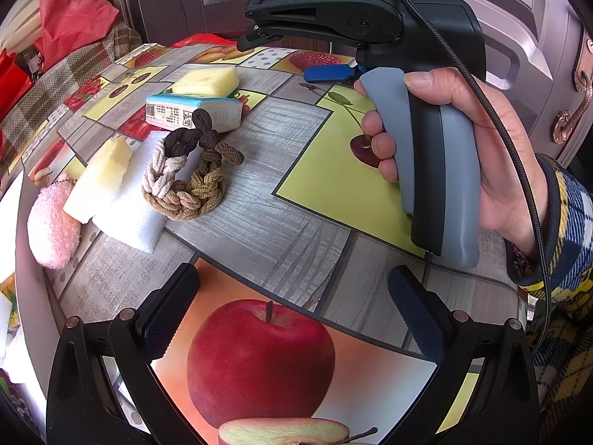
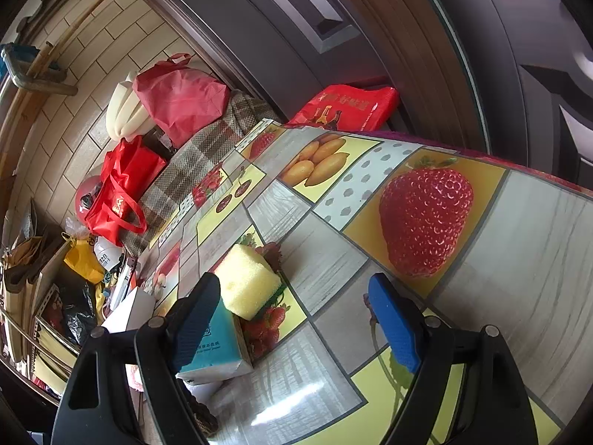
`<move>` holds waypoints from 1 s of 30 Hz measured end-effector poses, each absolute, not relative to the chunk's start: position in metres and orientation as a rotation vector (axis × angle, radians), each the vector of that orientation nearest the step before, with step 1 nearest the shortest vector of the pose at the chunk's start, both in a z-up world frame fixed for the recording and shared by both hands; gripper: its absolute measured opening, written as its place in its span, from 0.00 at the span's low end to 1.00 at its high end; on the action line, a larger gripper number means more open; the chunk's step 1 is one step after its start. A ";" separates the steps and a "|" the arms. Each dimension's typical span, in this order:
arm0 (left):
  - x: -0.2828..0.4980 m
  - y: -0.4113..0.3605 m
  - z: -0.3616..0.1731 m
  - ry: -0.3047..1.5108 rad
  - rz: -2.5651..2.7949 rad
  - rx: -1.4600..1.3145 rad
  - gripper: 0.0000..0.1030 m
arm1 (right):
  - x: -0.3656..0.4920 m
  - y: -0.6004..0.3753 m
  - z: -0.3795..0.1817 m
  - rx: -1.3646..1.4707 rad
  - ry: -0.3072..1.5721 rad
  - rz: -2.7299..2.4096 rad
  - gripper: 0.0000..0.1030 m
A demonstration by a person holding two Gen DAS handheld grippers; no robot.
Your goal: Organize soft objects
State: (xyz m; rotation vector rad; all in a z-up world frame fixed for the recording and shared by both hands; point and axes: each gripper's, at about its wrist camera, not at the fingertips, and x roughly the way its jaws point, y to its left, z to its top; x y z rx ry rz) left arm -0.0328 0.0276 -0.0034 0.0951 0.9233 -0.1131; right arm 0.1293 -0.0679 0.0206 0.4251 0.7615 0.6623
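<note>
- At about nine o'clock in the left wrist view, a fluffy pink pad (image 1: 52,222) lies at the surface's (image 1: 259,222) edge.
- Just beside it, toward ten o'clock, a pale yellow foam wedge (image 1: 100,178) rests on a white foam block (image 1: 129,207).
- A chain of knotted hair ties (image 1: 189,170) in brown, beige and tan lies partly on that white block and partly on the fruit-printed cloth.
- Behind the ties, at eleven o'clock, sits a tissue pack (image 1: 192,111), with a yellow sponge (image 1: 207,79) just beyond it.
- The left hand-held gripper (image 1: 292,319) hangs at six o'clock over a printed apple, jaws spread wide with nothing between them.
- At two o'clock a hand (image 1: 481,141) in a plaid sleeve grasps the grey handle of the right hand-held gripper (image 1: 296,52), which points toward the sponge.
- From the right wrist view, the right hand-held gripper (image 2: 296,319) also stands wide apart and empty; the sponge (image 2: 248,282) and the teal tissue pack (image 2: 218,348) lie by its left finger, neither pinched.
- Red bags (image 2: 178,100) are piled past the surface's far edge at ten o'clock.
</note>
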 end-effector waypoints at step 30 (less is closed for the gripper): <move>-0.033 0.028 -0.003 0.924 -0.114 0.095 0.99 | 0.127 -0.067 0.019 0.430 0.765 0.665 0.80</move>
